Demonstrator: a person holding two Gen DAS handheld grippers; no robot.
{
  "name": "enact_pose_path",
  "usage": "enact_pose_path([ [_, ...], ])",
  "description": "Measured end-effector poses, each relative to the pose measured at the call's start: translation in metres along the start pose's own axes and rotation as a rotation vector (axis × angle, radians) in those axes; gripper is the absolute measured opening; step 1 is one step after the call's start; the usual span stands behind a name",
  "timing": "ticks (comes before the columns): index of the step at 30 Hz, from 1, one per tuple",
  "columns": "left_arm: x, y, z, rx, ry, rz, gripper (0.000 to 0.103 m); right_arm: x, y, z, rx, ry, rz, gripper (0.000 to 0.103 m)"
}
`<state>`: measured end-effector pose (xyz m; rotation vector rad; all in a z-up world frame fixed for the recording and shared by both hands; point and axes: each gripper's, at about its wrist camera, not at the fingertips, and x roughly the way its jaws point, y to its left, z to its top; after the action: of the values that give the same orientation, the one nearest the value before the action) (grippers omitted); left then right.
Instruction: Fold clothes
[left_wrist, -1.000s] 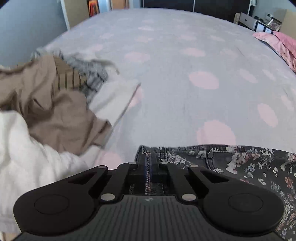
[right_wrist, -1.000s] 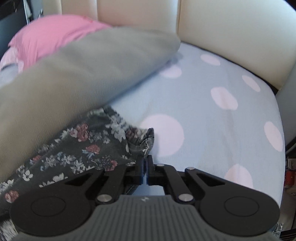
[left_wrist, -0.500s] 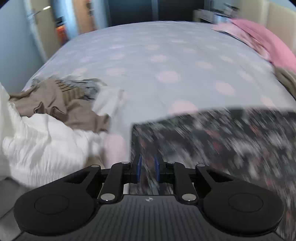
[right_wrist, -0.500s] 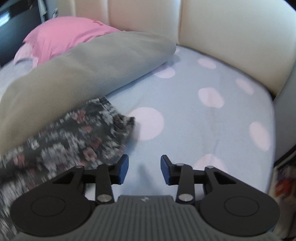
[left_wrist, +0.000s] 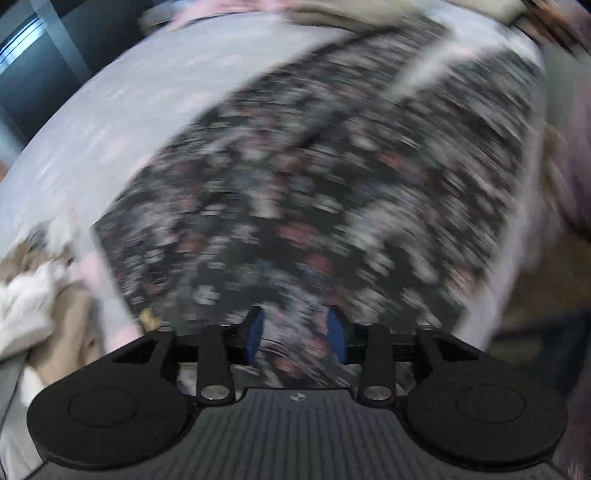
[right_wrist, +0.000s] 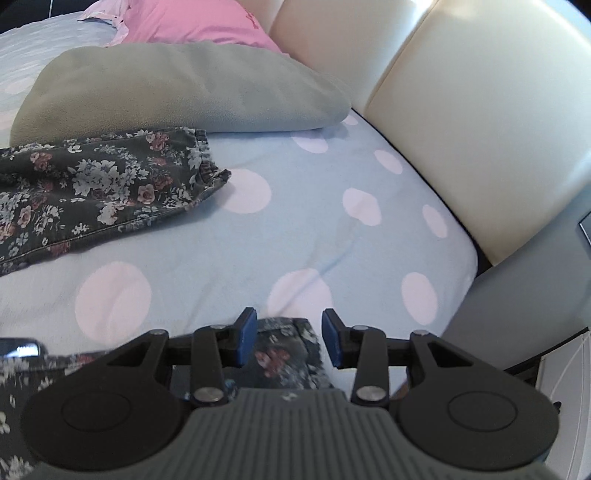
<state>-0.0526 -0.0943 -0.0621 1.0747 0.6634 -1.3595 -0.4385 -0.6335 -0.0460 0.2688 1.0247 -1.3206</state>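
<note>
Our left gripper (left_wrist: 295, 334) is pointing steeply down over the floral trousers (left_wrist: 314, 177), its jaws having just been opening; they are standing apart now, pressing on nothing, with the blurred fabric lying below them. In that smeared view the trousers are spreading across the dotted bedsheet (left_wrist: 122, 99), and a heap of beige and white clothes (left_wrist: 40, 295) is sitting at the left edge. Our right gripper (right_wrist: 289, 341) is hovering with its blue pads (right_wrist: 246, 341) parted too, gripping nothing, a folded corner of the trousers lying under the gap. Further off, a trouser leg with a gathered cuff (right_wrist: 207, 166) is resting flat on the sheet, touching a grey-green pillow (right_wrist: 177, 88). We are seeing a pink pillow (right_wrist: 192, 26) behind it and a cream headboard (right_wrist: 461, 110) to the right.
</note>
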Motion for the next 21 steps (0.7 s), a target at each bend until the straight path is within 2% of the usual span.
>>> enact_pose_path([
  [5,0.009,-0.048,-0.014,0.232,0.041,-0.073,0.048,-0.015,-0.003,-0.008,-0.051,-0.012,0.031,0.047],
  [8,0.019,-0.067,-0.023,0.328,0.090,-0.112,0.049,-0.026,0.004,-0.019,-0.156,-0.035,0.074,0.047],
  [11,0.034,-0.078,-0.029,0.385,0.146,-0.106,0.049,-0.036,0.014,-0.034,-0.291,-0.053,0.119,0.052],
  [15,0.047,-0.086,-0.032,0.438,0.179,-0.091,0.047,-0.045,0.025,-0.064,-0.491,-0.057,0.165,0.052],
  [21,0.052,-0.086,-0.033,0.456,0.189,-0.092,0.044,-0.046,0.041,-0.122,-0.860,-0.018,0.127,0.051],
])
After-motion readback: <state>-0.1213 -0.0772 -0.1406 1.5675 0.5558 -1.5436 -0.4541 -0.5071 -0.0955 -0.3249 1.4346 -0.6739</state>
